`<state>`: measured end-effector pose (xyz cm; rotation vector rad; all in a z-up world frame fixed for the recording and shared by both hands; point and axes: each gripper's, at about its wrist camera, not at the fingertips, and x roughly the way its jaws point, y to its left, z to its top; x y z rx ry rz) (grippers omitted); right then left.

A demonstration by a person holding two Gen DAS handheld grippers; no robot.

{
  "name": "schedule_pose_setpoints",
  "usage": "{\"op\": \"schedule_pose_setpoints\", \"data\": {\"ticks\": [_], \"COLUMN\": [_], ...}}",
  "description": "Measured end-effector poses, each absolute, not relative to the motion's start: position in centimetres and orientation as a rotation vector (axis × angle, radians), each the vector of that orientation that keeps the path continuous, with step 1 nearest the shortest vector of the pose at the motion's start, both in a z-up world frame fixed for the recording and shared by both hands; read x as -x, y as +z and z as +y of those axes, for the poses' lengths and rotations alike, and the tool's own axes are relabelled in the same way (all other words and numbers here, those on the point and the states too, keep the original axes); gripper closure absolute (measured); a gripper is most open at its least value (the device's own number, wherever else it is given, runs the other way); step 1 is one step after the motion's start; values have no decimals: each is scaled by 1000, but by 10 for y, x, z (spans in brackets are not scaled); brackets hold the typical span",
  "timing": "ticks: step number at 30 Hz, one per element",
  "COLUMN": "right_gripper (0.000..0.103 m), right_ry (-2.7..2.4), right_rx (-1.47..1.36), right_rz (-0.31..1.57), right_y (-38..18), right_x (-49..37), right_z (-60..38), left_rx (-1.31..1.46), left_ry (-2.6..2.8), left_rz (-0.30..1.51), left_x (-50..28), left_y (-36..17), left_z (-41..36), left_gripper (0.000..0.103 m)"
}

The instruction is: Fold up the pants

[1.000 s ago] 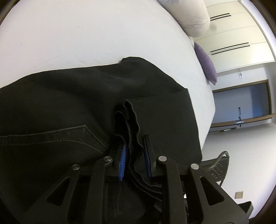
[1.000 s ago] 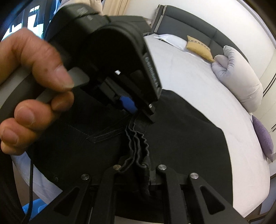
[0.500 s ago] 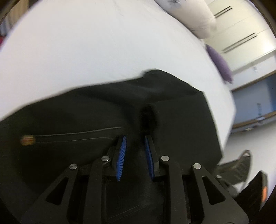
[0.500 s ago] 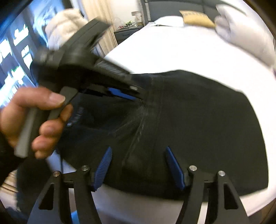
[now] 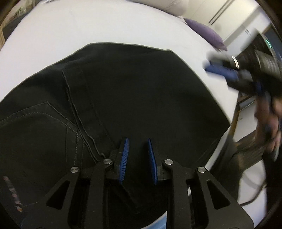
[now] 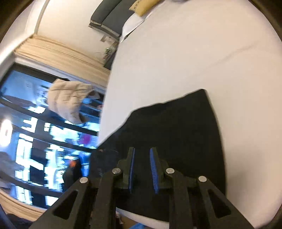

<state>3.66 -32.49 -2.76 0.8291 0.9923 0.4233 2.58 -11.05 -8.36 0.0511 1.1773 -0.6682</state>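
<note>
black pants [image 5: 134, 98] flat on bed [image 5: 52, 35], below left gripper [image 5: 137, 149] and right gripper [image 6: 142, 158], both parted, empty

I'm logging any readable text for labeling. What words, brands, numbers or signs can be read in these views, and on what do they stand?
No text is readable in either view.
Patch at the edge of the black pants: coloured marks, too blurred to read.
Lit window behind the bed: bright shapes, motion-blurred, unreadable.
Yellow cushion: no legible print.
Left gripper and right gripper: no markings visible.

Black pants [image 5: 134, 98] folded flat on white bed [image 5: 88, 26].
</note>
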Motion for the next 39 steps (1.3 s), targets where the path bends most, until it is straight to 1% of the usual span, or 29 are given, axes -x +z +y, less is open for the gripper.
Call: {"op": "schedule_pose_setpoints", "data": {"ticks": [6, 7, 9, 16, 19, 22, 23, 26, 29, 30, 32, 35, 37, 38, 39], "right_gripper": [83, 87, 100, 99, 99, 96, 93, 74, 67, 63, 60, 58, 68, 75, 76], "right_ry": [396, 395, 405, 512, 534, 523, 511, 495, 535, 548, 596, 585, 586, 591, 590], "right_rx": [-1025, -1061, -1110, -1002, -992, -998, -979, -948, -935, -932, -935, -991, -1033, -1061, -1101], "right_rz": [1056, 1084, 1115, 1182, 1174, 1182, 1179, 1148, 1079, 1067, 1070, 1161, 1203, 1203, 1193], "right_y": [-91, -105, -121, -114, -110, -102, -96, -79, -58, -56, -61, -94, -116, -121, -126], "right_x": [-85, -83, -78, -28, 4, 30, 39, 50, 25, 14, -14, -57, -79, -90, -101], "right_z": [-339, -337, -339, -334, -333, -337, -341, -357, -361, -361, -357, -352, -354, -356, -360], "left_rx": [-54, -58, -69, -41, -43, -45, -50, -93, -113, -113, -107, -87, -69, -59, -41], "left_ry": [-693, -693, -693, -710, -712, -712, -710, -699, -689, -688, -689, -692, -699, -703, -711], "left_rz": [1156, 1149, 1138, 1140, 1139, 1135, 1133, 1122, 1112, 1111, 1114, 1119, 1120, 1121, 1122], "left_x": [-14, -12, -8, -9, -11, -9, -6, 1, 6, 7, 6, 5, 4, 3, 2], "left_y": [-82, -82, -82, -81, -83, -82, -83, -80, -77, -77, -78, -79, -81, -82, -84], "left_z": [-98, -97, -98, -112, -100, -98, -100, -102, -104, -104, -104, -103, -102, -101, -99], "left_gripper": [82, 82, 82, 82, 82, 82, 82, 82, 82, 82, 82, 82, 82, 82, 82]}}
